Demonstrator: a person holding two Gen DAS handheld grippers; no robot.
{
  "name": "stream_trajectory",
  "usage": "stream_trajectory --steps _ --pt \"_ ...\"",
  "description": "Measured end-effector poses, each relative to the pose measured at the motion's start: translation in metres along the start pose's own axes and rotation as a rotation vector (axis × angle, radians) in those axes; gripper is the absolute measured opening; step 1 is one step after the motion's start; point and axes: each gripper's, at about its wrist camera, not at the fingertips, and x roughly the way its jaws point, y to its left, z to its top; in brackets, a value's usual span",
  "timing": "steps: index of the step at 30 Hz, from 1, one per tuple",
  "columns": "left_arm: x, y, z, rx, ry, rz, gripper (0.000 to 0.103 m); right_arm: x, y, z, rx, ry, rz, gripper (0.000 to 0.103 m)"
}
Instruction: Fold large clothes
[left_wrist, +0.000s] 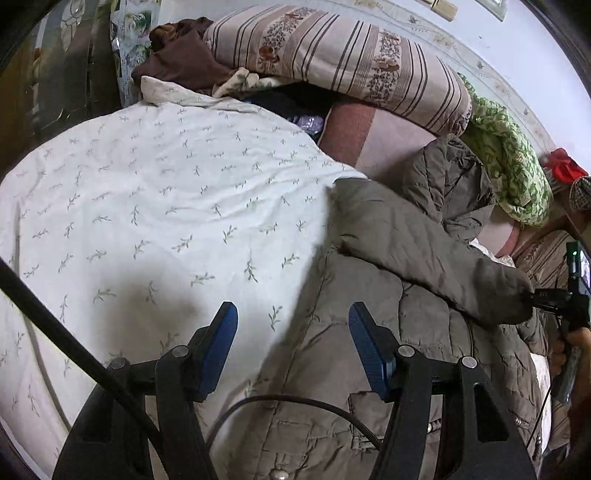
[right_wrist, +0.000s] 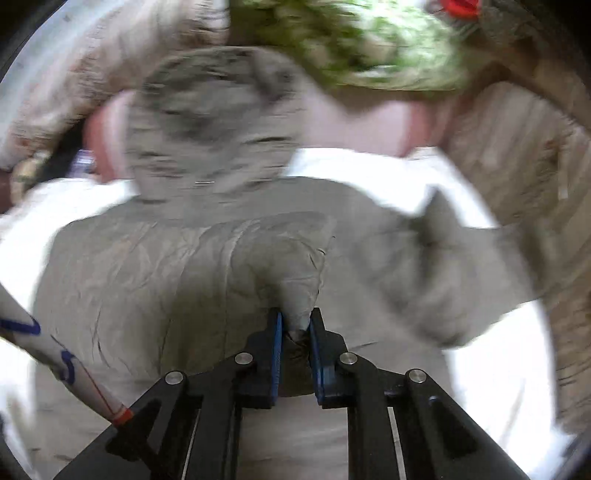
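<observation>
A grey-brown quilted jacket (left_wrist: 388, 332) lies spread on the bed, its hood (left_wrist: 447, 177) toward the pillows. My left gripper (left_wrist: 293, 317) is open and empty, hovering over the jacket's left edge beside the bedcover. My right gripper (right_wrist: 295, 325) is shut on the cuff of one jacket sleeve (right_wrist: 280, 266), which stretches across the jacket's body (right_wrist: 147, 280). In the left wrist view the same sleeve (left_wrist: 424, 254) runs to the right gripper (left_wrist: 546, 299) at the far right. The right wrist view is blurred.
A white bedcover with a leaf print (left_wrist: 147, 206) covers the bed. A striped pillow (left_wrist: 332, 59), a green patterned blanket (left_wrist: 506, 155) and a brown garment (left_wrist: 181, 59) are piled at the head. A cable (left_wrist: 295, 402) loops over the jacket near my left gripper.
</observation>
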Motion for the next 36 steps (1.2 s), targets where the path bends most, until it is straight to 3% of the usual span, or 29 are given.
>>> stream_trajectory --steps 3,9,14,16,17,21,25,27,32,36 --pt "0.001 -0.008 -0.005 0.034 0.004 0.014 0.062 0.023 -0.026 0.005 -0.006 0.028 -0.119 0.015" --pt "0.013 -0.03 -0.016 0.124 0.028 0.051 0.062 0.071 -0.022 0.003 -0.036 0.083 -0.177 0.016" --pt "0.022 -0.047 -0.023 0.192 0.057 0.083 0.062 0.097 -0.017 -0.006 -0.045 0.073 -0.214 0.028" --pt "0.024 -0.053 -0.025 0.207 0.068 0.091 0.062 0.1 -0.015 -0.009 -0.067 0.044 -0.254 0.05" --pt "0.024 -0.055 -0.027 0.211 0.072 0.097 0.062 0.1 -0.014 -0.011 -0.092 0.025 -0.299 0.054" --pt "0.029 -0.06 -0.034 0.234 0.102 0.137 0.062 0.074 -0.033 -0.006 -0.046 0.002 -0.23 0.059" --pt "0.034 -0.062 -0.045 0.249 0.121 0.179 0.062 0.018 -0.073 -0.024 0.054 -0.067 -0.101 0.067" --pt "0.03 -0.065 -0.05 0.255 0.105 0.21 0.062 -0.005 -0.096 -0.038 0.066 -0.08 -0.087 0.067" --pt "0.006 -0.084 -0.057 0.269 0.062 0.151 0.062 -0.028 -0.188 -0.072 0.157 -0.068 -0.177 0.067" --pt "-0.002 -0.107 -0.069 0.329 0.029 0.129 0.068 -0.032 -0.272 -0.097 0.32 -0.041 -0.207 0.067"
